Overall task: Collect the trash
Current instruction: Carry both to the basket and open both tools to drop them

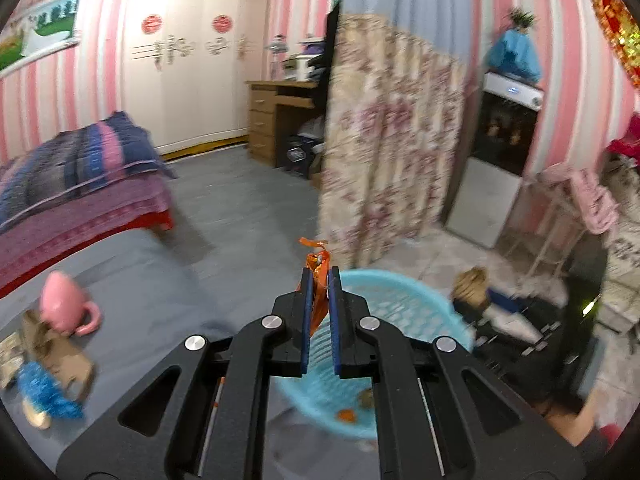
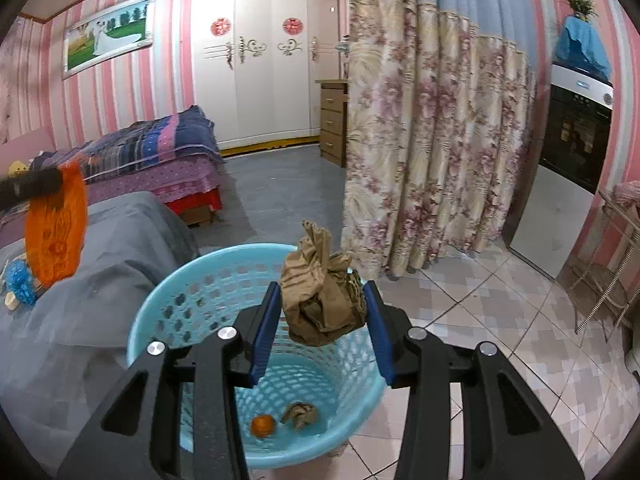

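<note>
My left gripper (image 1: 319, 280) is shut on an orange wrapper (image 1: 317, 276) and holds it above the near rim of the light blue basket (image 1: 404, 292). The same wrapper (image 2: 56, 228) hangs at the left of the right wrist view. My right gripper (image 2: 322, 292) is shut on a crumpled brown paper bag (image 2: 320, 300), held over the basket (image 2: 160, 312). Inside the basket lie an orange ball (image 2: 263, 425) and a crumpled brown paper (image 2: 299, 414). In the left wrist view the right gripper's brown bag (image 1: 472, 286) shows blurred beyond the basket.
On the grey cover (image 1: 152, 280) lie a pink mug (image 1: 68, 306), a torn brown paper (image 1: 60, 354) and a blue fuzzy item (image 1: 44, 394). A floral curtain (image 2: 432, 152), a bed (image 2: 160, 156), a wardrobe (image 2: 264, 60) and a tiled floor (image 2: 500, 320) surround the basket.
</note>
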`<action>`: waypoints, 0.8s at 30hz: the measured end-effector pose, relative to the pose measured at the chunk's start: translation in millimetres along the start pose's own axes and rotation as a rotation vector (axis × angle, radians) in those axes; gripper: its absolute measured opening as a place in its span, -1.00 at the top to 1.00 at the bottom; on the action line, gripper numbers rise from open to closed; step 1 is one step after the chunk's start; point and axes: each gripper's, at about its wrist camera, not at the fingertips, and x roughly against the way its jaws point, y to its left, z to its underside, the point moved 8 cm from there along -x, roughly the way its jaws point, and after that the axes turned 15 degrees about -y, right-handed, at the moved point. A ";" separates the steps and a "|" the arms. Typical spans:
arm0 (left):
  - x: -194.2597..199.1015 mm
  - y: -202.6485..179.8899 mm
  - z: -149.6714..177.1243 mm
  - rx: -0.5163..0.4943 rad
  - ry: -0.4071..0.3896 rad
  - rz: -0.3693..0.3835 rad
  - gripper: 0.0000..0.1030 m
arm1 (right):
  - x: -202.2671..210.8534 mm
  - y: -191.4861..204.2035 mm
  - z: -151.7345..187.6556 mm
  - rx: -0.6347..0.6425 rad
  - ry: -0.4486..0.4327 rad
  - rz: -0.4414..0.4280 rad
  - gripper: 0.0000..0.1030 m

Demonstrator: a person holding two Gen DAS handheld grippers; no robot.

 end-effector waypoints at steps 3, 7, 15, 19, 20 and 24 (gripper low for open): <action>-13.9 -21.8 -12.0 0.048 -0.003 0.079 0.88 | -1.2 -9.2 0.1 -0.014 -0.003 0.012 0.18; -29.9 -42.2 -12.0 0.036 0.000 0.118 0.88 | -5.2 -16.3 2.2 -0.025 0.000 0.021 0.18; -73.0 -44.6 36.8 -0.013 0.088 0.078 0.88 | -17.0 -21.8 14.6 -0.057 0.015 0.023 0.18; -98.5 -33.5 62.9 0.027 0.153 0.068 0.88 | -21.1 -20.6 16.3 -0.063 0.017 0.022 0.18; -102.9 -31.6 67.2 0.026 0.165 0.067 0.88 | -21.0 -20.7 16.4 -0.062 0.018 0.022 0.18; -109.5 -32.1 70.7 -0.012 0.164 0.058 0.77 | -28.0 -18.8 16.4 -0.050 0.021 0.018 0.18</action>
